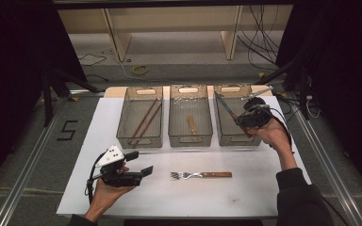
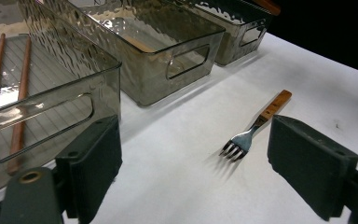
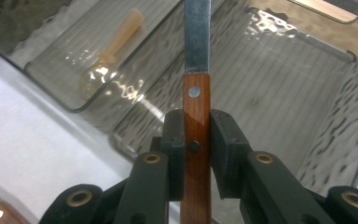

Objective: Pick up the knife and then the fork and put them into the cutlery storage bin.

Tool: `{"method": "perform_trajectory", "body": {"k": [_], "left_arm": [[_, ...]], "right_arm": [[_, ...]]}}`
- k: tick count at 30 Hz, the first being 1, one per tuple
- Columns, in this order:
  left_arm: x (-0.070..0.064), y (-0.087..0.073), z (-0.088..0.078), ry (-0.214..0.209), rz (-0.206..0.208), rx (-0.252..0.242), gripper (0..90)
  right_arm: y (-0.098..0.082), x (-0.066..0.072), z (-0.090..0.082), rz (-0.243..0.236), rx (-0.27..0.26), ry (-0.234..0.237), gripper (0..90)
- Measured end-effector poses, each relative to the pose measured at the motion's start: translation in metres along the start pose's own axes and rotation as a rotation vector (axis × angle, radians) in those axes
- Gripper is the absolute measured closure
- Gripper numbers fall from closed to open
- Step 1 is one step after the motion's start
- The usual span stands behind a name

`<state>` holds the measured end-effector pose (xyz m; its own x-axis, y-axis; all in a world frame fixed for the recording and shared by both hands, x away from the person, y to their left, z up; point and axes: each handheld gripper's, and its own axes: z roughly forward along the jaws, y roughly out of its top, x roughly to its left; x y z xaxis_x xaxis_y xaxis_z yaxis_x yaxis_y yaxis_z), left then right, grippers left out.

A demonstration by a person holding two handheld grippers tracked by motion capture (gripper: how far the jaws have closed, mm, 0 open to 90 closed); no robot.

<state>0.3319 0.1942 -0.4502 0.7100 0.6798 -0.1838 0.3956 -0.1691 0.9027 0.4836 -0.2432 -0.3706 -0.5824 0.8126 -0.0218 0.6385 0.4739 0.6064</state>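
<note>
In the high view, the right claw [image 1: 243, 118] pinches a knife [image 1: 226, 106] over the right bin [image 1: 232, 136], its handle hidden in the grip; the left claw [image 1: 140, 165] rests spread, a fork [image 1: 201, 175] just beyond it. In the left gripper view, chopsticks [image 2: 9, 93] lie in the nearest bin [image 2: 51, 100]. In the right gripper view, the middle bin [image 3: 65, 88] beside the blade holds a blurred pale utensil [image 3: 109, 51].

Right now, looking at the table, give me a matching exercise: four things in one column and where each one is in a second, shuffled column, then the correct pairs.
Things:
1. chopsticks
2. fork
3. knife
4. pale spoon

Places:
A. clamped in the right tongs over the right bin
B. in the middle bin
C. in the left bin
D. on the white table, in front of the bins

Pairs: 1-C, 2-D, 3-A, 4-B
</note>
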Motion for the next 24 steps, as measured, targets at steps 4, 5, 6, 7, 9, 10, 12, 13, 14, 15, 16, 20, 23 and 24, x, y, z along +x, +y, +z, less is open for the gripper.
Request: {"method": "perform_trajectory", "body": {"k": [4,5,6,7,9,10,12,13,14,15,16,20,23,24], "left_arm": [[0.000,0.000,0.000,0.000,-0.005,-0.004,17.0],[0.000,0.000,0.000,0.000,-0.008,-0.005,17.0],[0.000,0.000,0.000,0.000,-0.006,-0.003,17.0],[0.000,0.000,0.000,0.000,-0.007,-0.004,17.0],[0.000,0.000,0.000,0.000,-0.008,-0.005,17.0],[0.000,0.000,0.000,0.000,-0.007,-0.004,17.0],[0.000,0.000,0.000,0.001,-0.009,-0.005,17.0],[0.000,0.000,0.000,0.001,-0.009,-0.005,17.0],[0.000,0.000,0.000,0.000,-0.006,-0.003,17.0],[0.000,0.000,0.000,0.000,-0.007,-0.004,17.0],[0.000,0.000,-0.001,0.000,-0.008,-0.005,17.0],[0.000,0.000,0.000,0.002,-0.007,-0.004,17.0],[0.001,0.000,0.000,-0.006,-0.012,-0.010,17.0],[0.001,0.000,0.000,-0.009,-0.014,-0.010,17.0]], "right_arm": [[0.003,-0.005,0.003,0.021,0.007,-0.011,77.4],[0.004,-0.007,0.004,0.023,0.007,-0.015,77.4],[0.004,-0.008,0.005,0.031,0.008,-0.018,77.4],[0.005,-0.010,0.006,0.037,0.008,-0.023,77.3],[0.006,-0.013,0.007,0.051,0.012,-0.031,77.3],[0.007,-0.014,0.008,0.056,0.016,-0.034,77.3],[0.008,-0.017,0.009,0.061,0.019,-0.038,77.3],[0.009,-0.018,0.009,0.065,0.021,-0.041,77.3],[0.009,-0.019,0.010,0.070,0.022,-0.046,77.3],[0.010,-0.020,0.010,0.078,0.023,-0.048,77.3],[0.011,-0.022,0.010,0.084,0.020,-0.052,77.3],[0.013,-0.023,0.013,0.098,0.024,-0.056,77.3],[0.015,-0.024,0.016,0.108,0.023,-0.057,77.3],[0.016,-0.023,0.017,0.111,0.026,-0.060,77.3]]}}
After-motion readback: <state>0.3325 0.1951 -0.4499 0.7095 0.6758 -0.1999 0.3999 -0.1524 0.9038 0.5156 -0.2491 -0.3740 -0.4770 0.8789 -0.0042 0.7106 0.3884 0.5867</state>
